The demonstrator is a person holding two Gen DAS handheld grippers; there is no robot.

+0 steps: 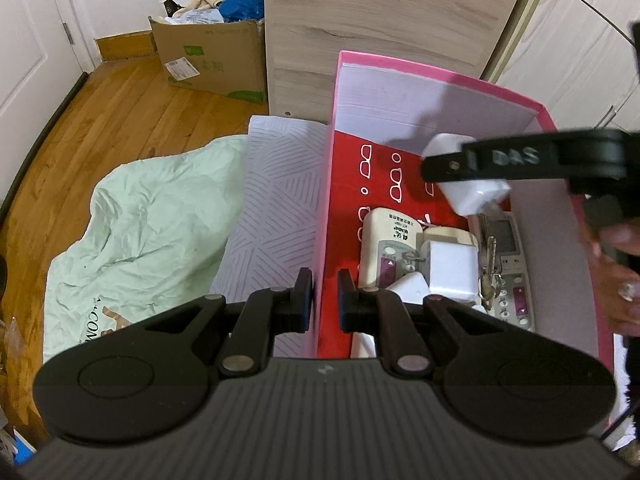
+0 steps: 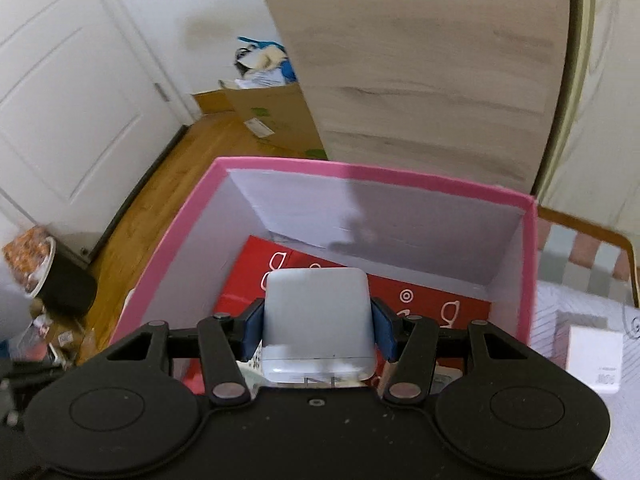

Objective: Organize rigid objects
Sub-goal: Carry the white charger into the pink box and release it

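A pink box with a red printed floor stands on the bed. My left gripper is shut on its left wall near the front corner. Inside lie a white remote, a second remote, a white charger block and a bunch of keys. My right gripper is shut on another white charger and holds it over the pink box, prongs toward the camera. From the left wrist view, this right gripper comes in from the right with the held charger above the remotes.
A person's hand grips the right tool at the box's right edge. A green quilt and a striped sheet lie left of the box. A wooden panel rises behind it. A small white carton sits to the right. A cardboard box stands on the floor.
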